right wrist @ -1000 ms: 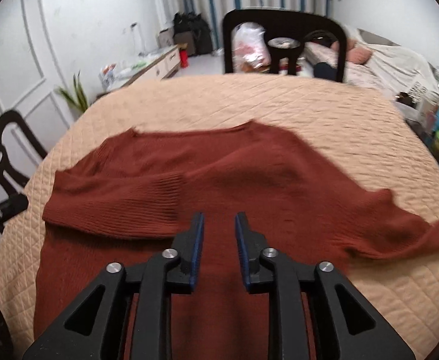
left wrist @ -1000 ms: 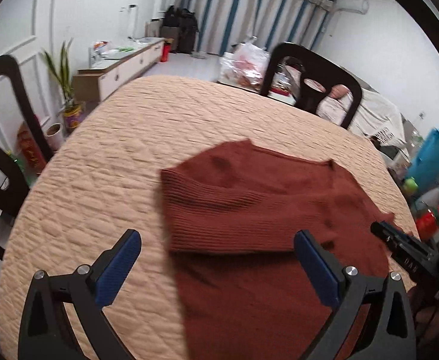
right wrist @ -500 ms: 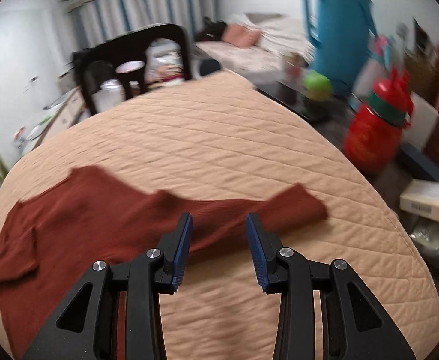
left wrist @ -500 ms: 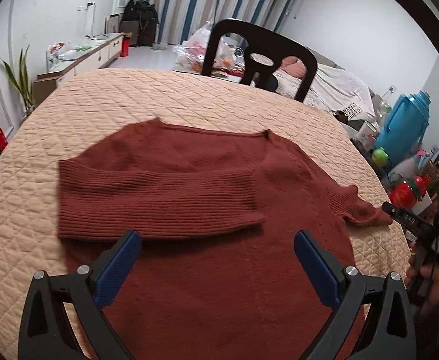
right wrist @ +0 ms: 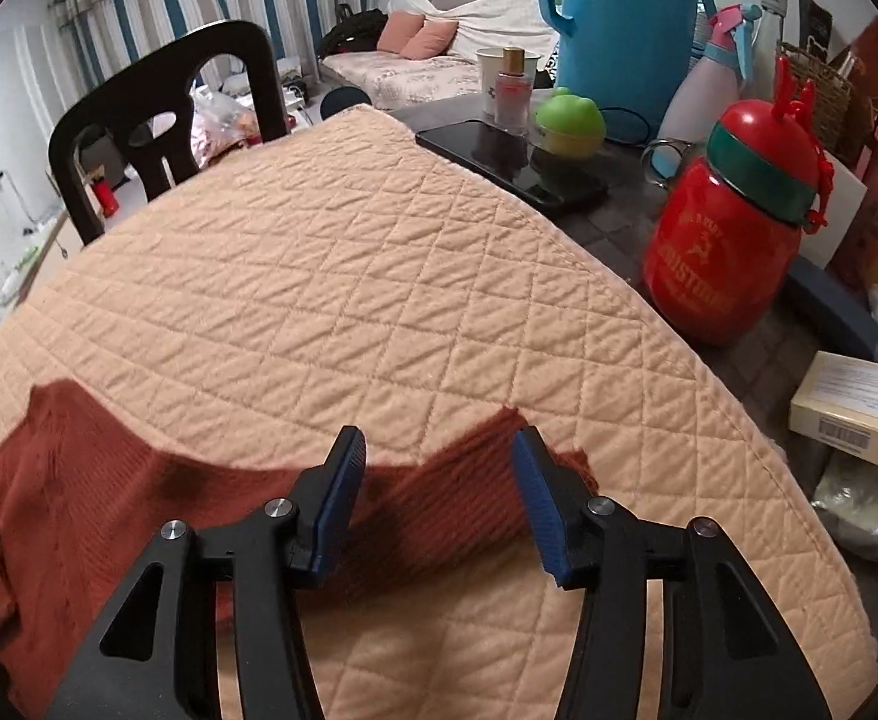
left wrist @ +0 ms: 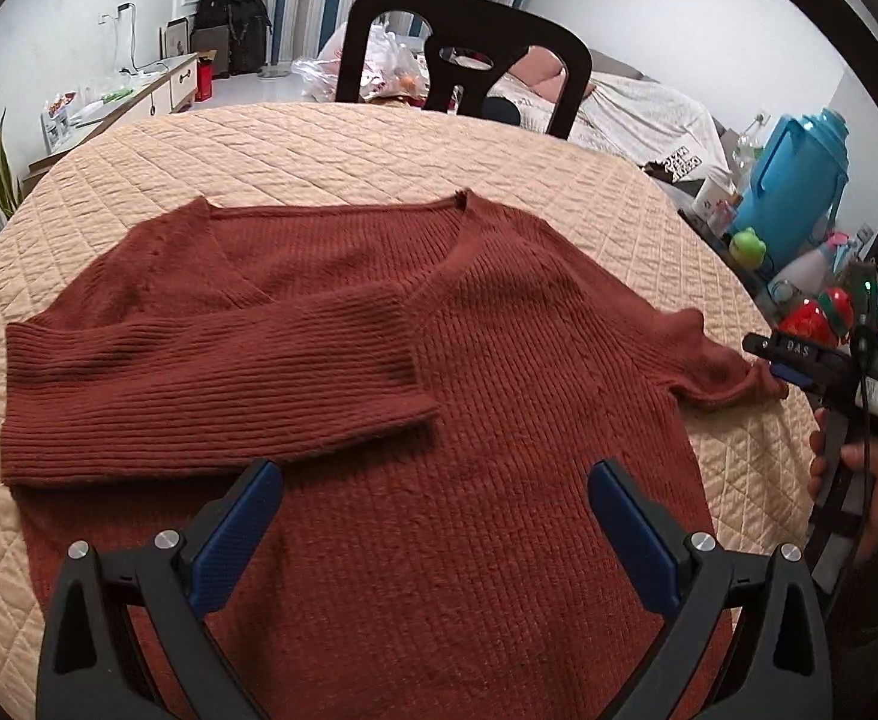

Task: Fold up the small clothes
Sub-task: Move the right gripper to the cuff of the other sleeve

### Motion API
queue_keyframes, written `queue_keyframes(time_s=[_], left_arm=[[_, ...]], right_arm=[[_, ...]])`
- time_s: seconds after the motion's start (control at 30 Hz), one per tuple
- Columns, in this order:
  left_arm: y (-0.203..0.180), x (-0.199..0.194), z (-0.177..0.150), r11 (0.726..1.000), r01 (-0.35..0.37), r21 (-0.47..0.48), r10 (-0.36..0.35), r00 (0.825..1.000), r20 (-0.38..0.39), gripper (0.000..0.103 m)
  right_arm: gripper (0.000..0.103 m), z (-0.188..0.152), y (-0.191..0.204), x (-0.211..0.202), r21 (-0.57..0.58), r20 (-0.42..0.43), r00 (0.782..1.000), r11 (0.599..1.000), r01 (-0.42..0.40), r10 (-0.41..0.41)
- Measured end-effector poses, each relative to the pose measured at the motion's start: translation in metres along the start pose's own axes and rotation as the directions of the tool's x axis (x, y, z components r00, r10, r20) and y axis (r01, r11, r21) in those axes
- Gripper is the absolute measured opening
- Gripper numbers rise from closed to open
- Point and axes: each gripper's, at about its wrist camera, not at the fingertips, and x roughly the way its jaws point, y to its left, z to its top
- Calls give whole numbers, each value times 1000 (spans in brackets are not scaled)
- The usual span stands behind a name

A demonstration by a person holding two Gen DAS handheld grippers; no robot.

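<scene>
In the left wrist view, a rust-red ribbed knit sweater (left wrist: 487, 372) lies flat on the round worktop covered with a peach quilted cloth (left wrist: 331, 150). Its neckline points toward the black chair (left wrist: 463, 54) at the far side. One sleeve (left wrist: 199, 384) is folded across the chest, its cuff ending near the middle of the body; the other sleeve (left wrist: 709, 360) stretches out to the right edge of the cloth. The left tongs (left wrist: 433, 516), black with blue pads, hang over the sweater's lower body with the jaws spread wide and nothing between them. At the right edge, the right tongs (left wrist: 784, 367) sit at the cuff of the outstretched sleeve, held by a hand (left wrist: 871, 480). A blue thermos jug (left wrist: 799, 180) stands beyond them.

In the right wrist view, the right tongs (right wrist: 436, 495) are released, their blue pads standing on either side of the outstretched sleeve (right wrist: 457, 498) close to its cuff; I cannot tell if the pads touch the knit. The sleeve lies on the quilted cloth (right wrist: 379, 276), with the sweater body (right wrist: 67, 516) running off to the left. On the bare dark worktop past the cloth stand a red bottle with a green band (right wrist: 727, 228), a green frog-shaped toy (right wrist: 571, 120) and the blue jug (right wrist: 625, 30).
</scene>
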Motion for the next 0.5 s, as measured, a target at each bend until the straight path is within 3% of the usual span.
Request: queue_keyframes(time_s=[0.23,0.4,0.5], left_arm=[[-3,8,-5,1000,2,10,-1,999,-32,103],[-5,9,-7,1000,3,20,-2,999,-34,103],[-6,8,-9,1000,11,25,-10,999,-35,103]], right_arm=[[52,-5,0,0,-40,0,998,997,61,-61],[25,-17,-11,-10,-51,14,999,997,51,-51],[24,-25,-22,-22,-16,26,999,1000,20,-20]])
